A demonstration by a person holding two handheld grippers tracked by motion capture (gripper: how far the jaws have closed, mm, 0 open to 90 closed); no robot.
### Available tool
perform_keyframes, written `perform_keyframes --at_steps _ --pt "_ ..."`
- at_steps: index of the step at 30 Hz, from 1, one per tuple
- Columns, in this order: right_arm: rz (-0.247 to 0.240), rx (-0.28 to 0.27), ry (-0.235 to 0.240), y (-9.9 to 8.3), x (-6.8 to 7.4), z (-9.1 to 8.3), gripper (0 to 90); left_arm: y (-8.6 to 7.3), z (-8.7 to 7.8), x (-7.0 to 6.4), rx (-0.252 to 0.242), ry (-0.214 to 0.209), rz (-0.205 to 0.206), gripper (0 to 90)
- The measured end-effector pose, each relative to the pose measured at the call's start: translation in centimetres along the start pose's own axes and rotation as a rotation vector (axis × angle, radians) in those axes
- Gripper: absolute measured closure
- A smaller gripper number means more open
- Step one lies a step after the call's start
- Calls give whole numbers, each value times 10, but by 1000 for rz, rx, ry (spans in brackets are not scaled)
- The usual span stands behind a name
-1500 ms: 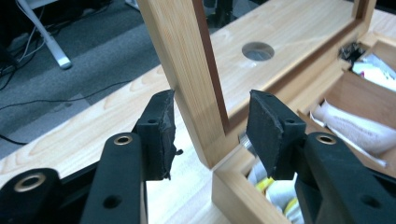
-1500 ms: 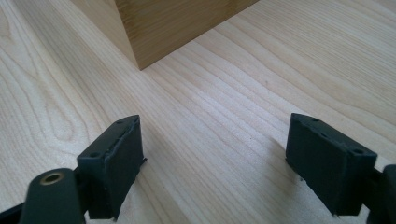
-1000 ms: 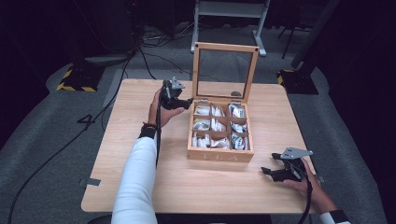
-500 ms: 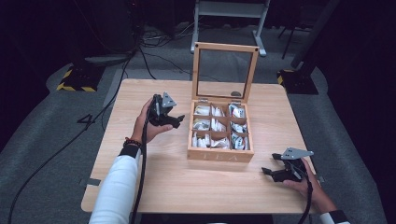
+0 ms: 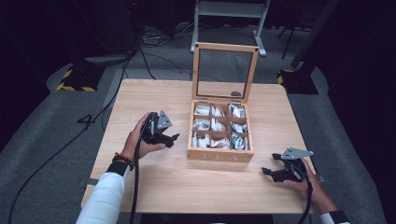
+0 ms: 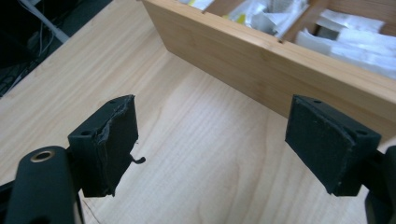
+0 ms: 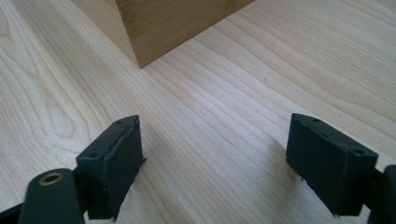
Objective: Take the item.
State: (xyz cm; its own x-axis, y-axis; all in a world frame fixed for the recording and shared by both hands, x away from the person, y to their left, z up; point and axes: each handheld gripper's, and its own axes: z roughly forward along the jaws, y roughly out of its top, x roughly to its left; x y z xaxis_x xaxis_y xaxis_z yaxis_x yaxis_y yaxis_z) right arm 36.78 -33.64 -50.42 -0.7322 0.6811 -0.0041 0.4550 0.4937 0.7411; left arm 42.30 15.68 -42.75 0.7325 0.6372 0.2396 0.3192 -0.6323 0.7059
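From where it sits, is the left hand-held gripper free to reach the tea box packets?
Probably yes: the left hand-held gripper is open beside the tea box, whose lid stands upright, leaving the packets uncovered.

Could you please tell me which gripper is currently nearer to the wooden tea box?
Left. The left gripper hovers beside the tea box at its left wall; the right gripper sits off its front right corner.

The wooden box (image 7: 159, 23) is cut off at the top edge, and its white packets (image 5: 212, 125) are too small to identify.
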Motion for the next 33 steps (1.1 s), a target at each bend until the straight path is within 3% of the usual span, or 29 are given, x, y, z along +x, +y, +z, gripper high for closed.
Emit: perform_keyframes --at_steps 12,16,17,19,20,22,25,30,33 --pt "3 11 -13 0 -1 -1 162 -32 -7 -25 55 -45 9 174" --pt "2 24 -12 0 -2 -3 159 -45 -9 -30 52 -67 -26 174" --pt "-2 25 -9 -1 -2 -3 159 -48 -8 -31 71 -77 -22 174" --pt "-3 23 -3 -1 -2 -4 159 -53 -9 -31 92 -129 -39 177" --pt "-3 24 -1 -1 -3 -4 160 -55 -11 -32 84 -132 -47 179" --pt "-2 25 0 -1 -3 -4 167 -60 -14 -36 77 -96 -38 173" --pt "-3 21 12 -2 -4 -6 243 -65 -17 -36 94 -134 -52 176" --pt "12 15 22 1 -7 -10 240 -77 -23 -43 85 -113 -64 166" --pt "4 -6 64 9 -7 -14 346 -86 -24 -45 92 -104 -83 164"
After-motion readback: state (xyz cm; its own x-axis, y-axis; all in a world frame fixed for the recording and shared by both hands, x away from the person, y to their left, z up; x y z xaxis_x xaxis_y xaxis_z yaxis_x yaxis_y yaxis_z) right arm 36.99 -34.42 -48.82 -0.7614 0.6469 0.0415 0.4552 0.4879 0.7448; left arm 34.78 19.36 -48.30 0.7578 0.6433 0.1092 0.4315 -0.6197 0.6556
